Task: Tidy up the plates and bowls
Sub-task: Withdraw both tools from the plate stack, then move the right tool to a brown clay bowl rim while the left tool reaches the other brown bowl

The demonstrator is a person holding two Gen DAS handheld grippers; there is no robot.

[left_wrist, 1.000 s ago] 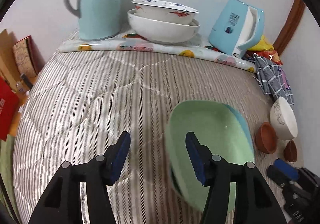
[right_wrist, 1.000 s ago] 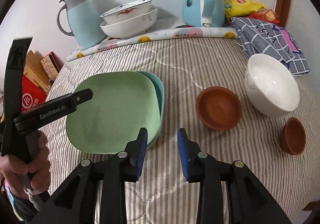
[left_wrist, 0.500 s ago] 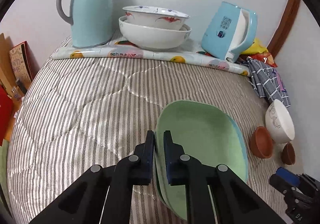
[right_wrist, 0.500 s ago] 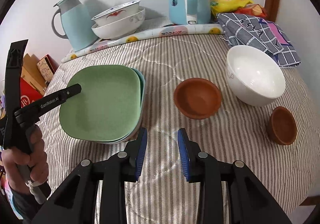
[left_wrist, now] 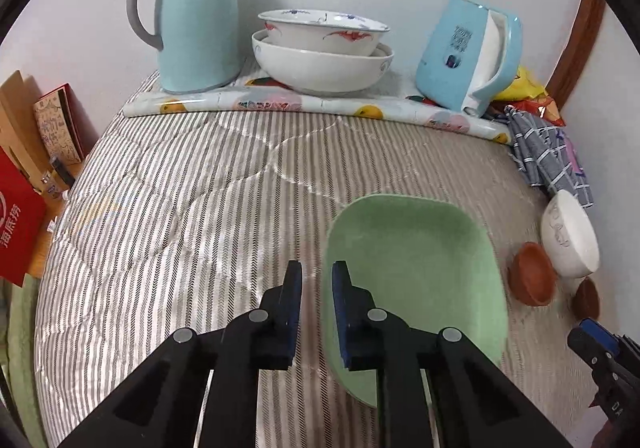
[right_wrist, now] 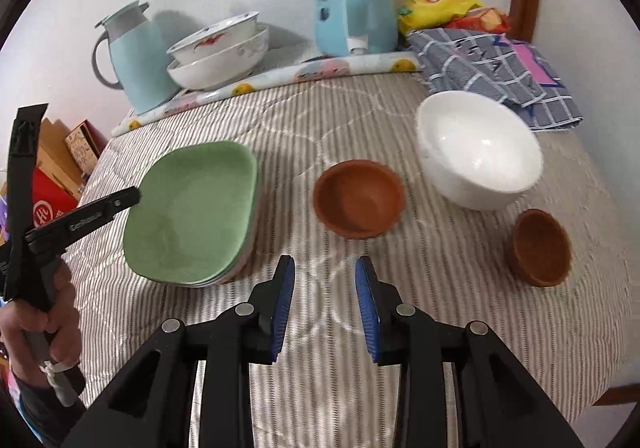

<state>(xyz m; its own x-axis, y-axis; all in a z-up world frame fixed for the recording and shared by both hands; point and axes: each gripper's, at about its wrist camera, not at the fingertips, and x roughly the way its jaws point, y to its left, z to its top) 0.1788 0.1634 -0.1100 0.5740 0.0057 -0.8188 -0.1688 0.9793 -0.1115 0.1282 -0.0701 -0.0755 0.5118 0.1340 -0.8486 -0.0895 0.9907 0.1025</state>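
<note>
So the right gripper point(right_wrist: 325, 302) sits nearest, jaws parted with nothing in them, hanging over bare striped quilt point(right_wrist: 360, 388). Just beyond it and a touch to the right is the larger terracotta-brown round bowl point(right_wrist: 359, 198), so that hand is my guess for grabbing it. Off to the right is the smaller brown bowl point(right_wrist: 541, 252), with the big white ceramic bowl point(right_wrist: 478, 154) further back. Over on the left, the left gripper point(left_wrist: 316, 314) is opening its jaws at the near-left rim of the green squarish plate point(left_wrist: 416, 268), which tops a small stack; the rim looks to be between the pads but not pinched.
</note>
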